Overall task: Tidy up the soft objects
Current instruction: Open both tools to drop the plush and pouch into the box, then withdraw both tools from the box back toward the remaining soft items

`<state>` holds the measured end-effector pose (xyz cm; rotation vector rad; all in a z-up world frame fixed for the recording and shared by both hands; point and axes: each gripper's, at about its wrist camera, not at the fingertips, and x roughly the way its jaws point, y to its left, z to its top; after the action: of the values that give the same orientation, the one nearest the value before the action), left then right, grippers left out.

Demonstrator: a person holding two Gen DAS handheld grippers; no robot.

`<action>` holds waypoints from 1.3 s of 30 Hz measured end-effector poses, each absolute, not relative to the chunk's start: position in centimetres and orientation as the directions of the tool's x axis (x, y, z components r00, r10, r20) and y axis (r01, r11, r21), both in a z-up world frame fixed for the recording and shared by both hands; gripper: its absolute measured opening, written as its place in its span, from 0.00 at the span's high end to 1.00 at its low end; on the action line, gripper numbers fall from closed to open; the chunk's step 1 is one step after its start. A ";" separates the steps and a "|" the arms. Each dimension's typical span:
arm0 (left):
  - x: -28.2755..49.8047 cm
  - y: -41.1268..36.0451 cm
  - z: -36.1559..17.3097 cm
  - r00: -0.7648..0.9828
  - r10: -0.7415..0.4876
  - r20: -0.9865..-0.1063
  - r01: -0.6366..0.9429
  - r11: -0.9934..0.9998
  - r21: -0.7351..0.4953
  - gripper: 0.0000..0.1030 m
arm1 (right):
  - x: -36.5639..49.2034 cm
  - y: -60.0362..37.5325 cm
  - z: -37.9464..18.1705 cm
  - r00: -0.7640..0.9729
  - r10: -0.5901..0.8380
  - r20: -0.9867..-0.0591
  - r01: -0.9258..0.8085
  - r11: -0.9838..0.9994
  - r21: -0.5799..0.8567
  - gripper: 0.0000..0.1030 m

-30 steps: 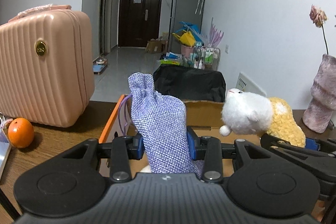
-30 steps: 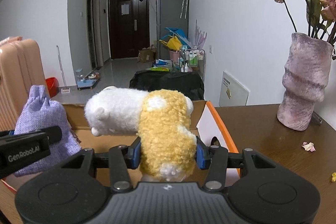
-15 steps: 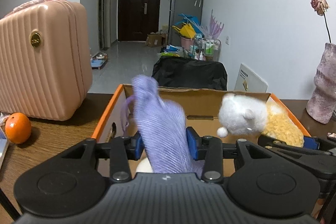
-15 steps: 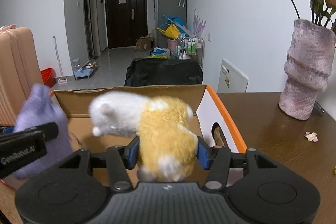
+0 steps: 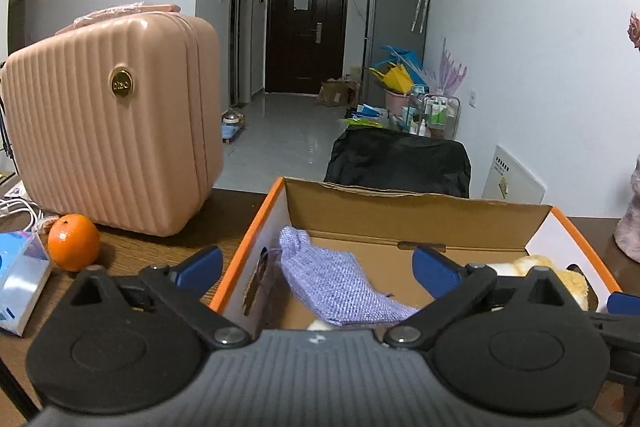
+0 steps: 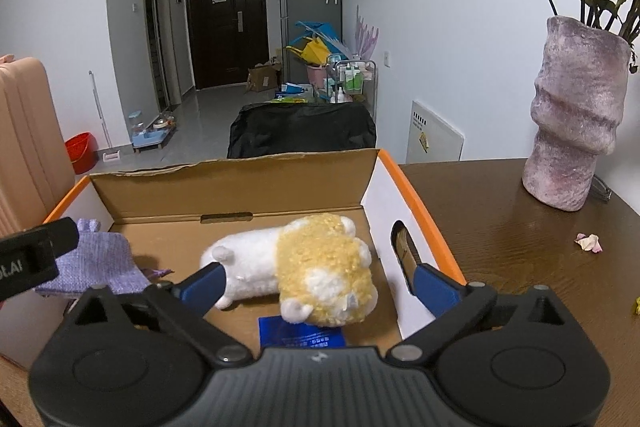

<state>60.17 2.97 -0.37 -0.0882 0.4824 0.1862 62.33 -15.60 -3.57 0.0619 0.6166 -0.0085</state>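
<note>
Two soft items now lie inside the cardboard box (image 6: 236,187), and both of your grippers have just been opening over them. The left gripper (image 5: 318,269) shows its fingers spread wide; the purple pouch (image 5: 332,281) lies between them on the box floor at the left end, beside the left wall, with neither pad pressing on it. The right gripper (image 6: 318,285) likewise has its fingers well apart; the plush toy (image 6: 296,273) rests on its side on the box floor, towards the right half, its yellow end partly over a blue card (image 6: 300,335), and the left blue pad sits just beside or touching the toy's white end, with no squeeze evident. In my judgement the release is complete and the step in hand is withdrawal. Lift each gripper straight up and back, keeping the fingers spread, so that no pad drags the pouch's loose weave or the toy's fleece out with it. Mind the right box wall with its hand slot (image 6: 404,247), and keep the two grippers from clashing over the box centre. Other things on the worktop (image 6: 520,247), the vase (image 6: 576,131), the orange (image 5: 74,243) and the pink case (image 5: 116,123), stand clear of the box and need no attention.
</note>
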 end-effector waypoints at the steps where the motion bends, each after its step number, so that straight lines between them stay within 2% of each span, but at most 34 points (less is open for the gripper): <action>1: 60.1 3.0 -0.4 0.868 0.154 -0.471 -0.197 0.979 -0.043 0.00 | 62.3 -15.6 -3.6 0.816 0.011 -0.579 0.026 0.998 0.056 0.01; 13: 60.1 3.5 -0.1 0.860 0.162 -0.484 -0.215 0.975 -0.055 0.00 | 61.7 -15.7 -3.1 0.824 0.026 -0.566 0.019 0.997 0.073 0.01; 39: 54.4 3.6 3.2 0.902 0.141 -0.408 -0.185 0.980 -0.070 0.00 | 56.6 -16.9 -0.7 0.866 0.053 -0.496 -0.009 0.996 0.090 0.01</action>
<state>54.39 3.64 3.23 -0.1084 0.4129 0.1687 56.61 -16.86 -0.65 0.0859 0.5220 0.0329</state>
